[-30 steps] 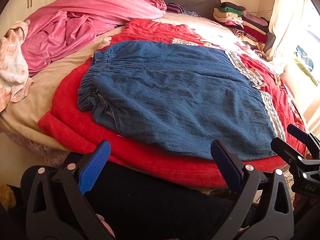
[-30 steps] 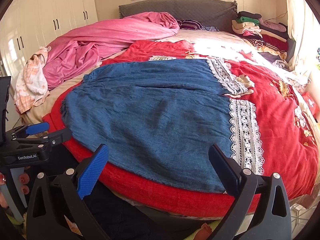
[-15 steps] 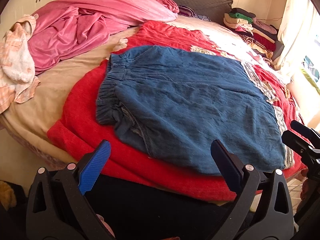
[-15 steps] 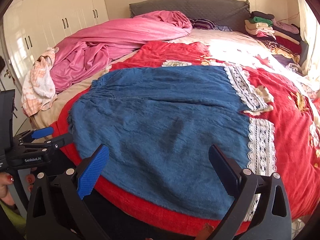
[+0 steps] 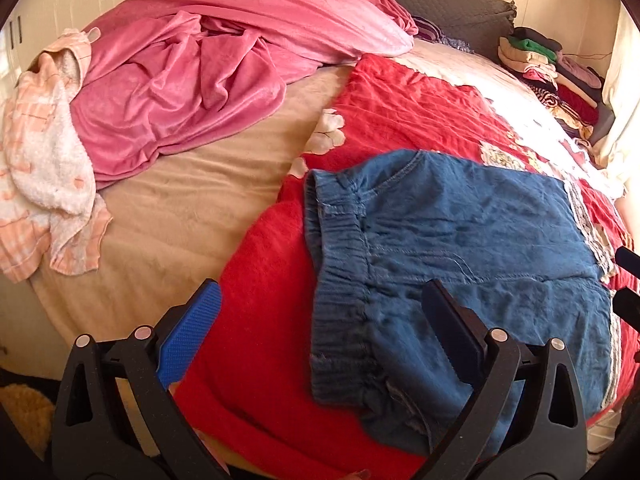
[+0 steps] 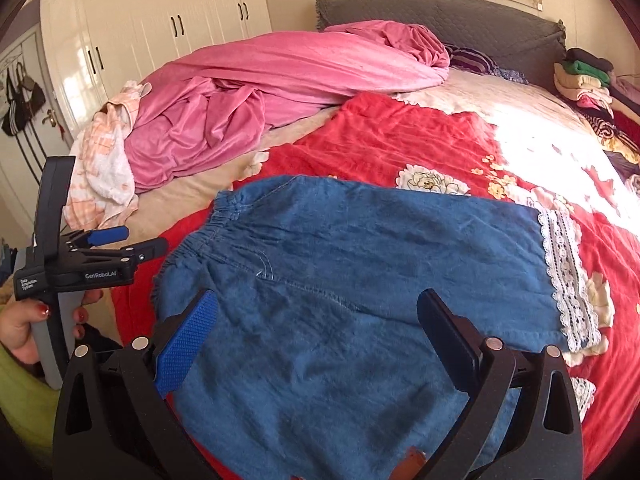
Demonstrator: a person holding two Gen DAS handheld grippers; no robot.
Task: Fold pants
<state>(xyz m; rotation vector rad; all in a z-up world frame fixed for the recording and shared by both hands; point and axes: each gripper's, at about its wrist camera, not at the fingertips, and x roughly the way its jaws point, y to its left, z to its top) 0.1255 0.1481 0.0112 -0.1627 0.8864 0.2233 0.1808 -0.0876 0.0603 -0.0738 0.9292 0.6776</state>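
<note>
Blue denim pants spread flat on a red blanket across the near part of the bed, elastic waistband toward the left, lace-trimmed leg hems toward the right. Left claw wide open and empty, poised above the waistband end, its blue pad over bare red blanket and its dark finger over the denim. Right claw likewise spread wide and empty, hovering over the middle of the pants, touching nothing. Left tool seen from the right wrist view as well, gripped by a hand just off the bed's near left edge. Crowding the far left of the bed: a heaped pink blanket and, at its outer edge, a peach-and-white towel, both well apart from the pants. Between them and the red blanket, a bare strip of beige sheet. Stacked folded clothes at the far right beside the grey headboard. Free room on the red blanket beyond the pants and to their left; near hem of the pants close to the bed's front edge. White wardrobe doors along the left wall.
</note>
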